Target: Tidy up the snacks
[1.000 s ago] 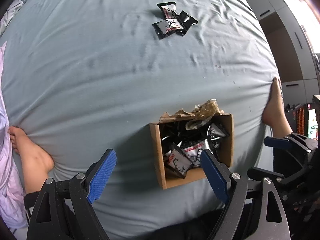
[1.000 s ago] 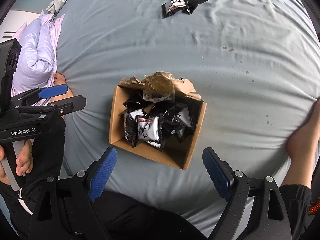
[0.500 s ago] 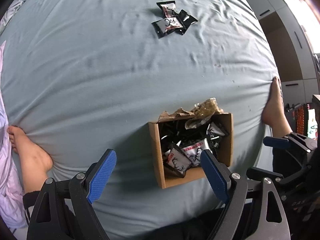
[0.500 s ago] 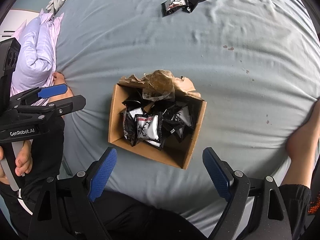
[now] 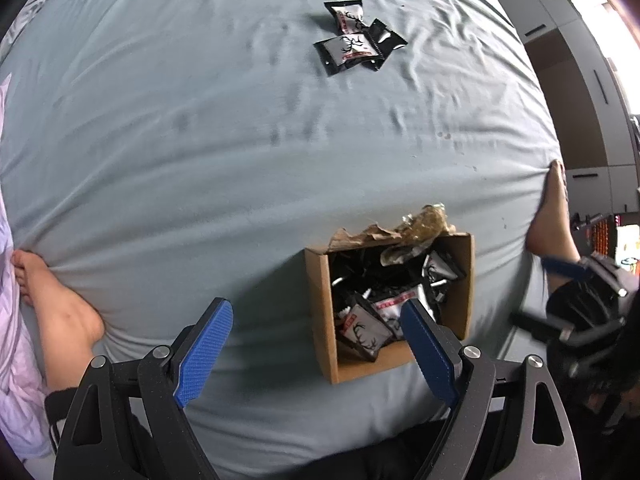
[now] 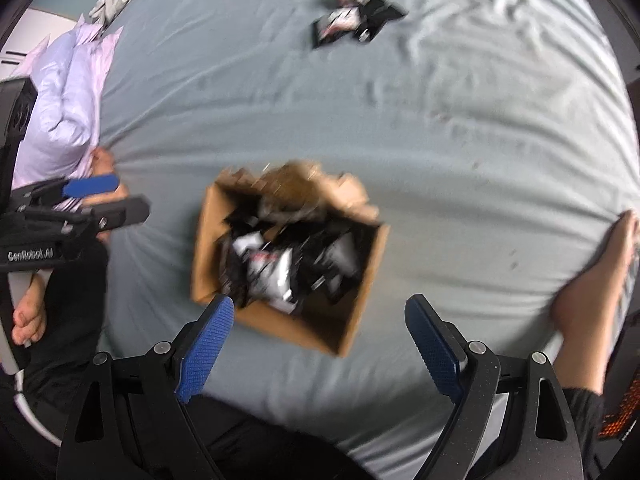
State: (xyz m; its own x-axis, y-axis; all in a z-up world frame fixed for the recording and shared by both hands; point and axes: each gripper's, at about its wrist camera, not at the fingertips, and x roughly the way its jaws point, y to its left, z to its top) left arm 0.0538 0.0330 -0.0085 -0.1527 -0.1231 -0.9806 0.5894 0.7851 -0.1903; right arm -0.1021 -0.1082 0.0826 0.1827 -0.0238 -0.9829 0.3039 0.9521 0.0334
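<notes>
A brown cardboard box (image 5: 322, 312) sits on the grey-blue bed sheet, holding several black-and-white snack packets (image 5: 362, 326). It also shows, blurred, in the right wrist view (image 6: 370, 276). A small pile of loose snack packets (image 5: 356, 42) lies far up the bed, also in the right wrist view (image 6: 352, 16). My left gripper (image 5: 316, 344) is open and empty, near the box's front left. My right gripper (image 6: 316, 344) is open and empty, just in front of the box.
The person's bare feet press the sheet at left (image 5: 52, 304) and right (image 5: 554, 216). A lilac pillow (image 6: 68, 100) lies at the left. Grey cabinets (image 5: 576, 80) stand beyond the bed's right edge. Torn paper (image 5: 416, 228) hangs over the box's far rim.
The right gripper has moved forward towards the box, so its view is blurred and the box sits closer. The left gripper has hardly moved. Both stay open.
</notes>
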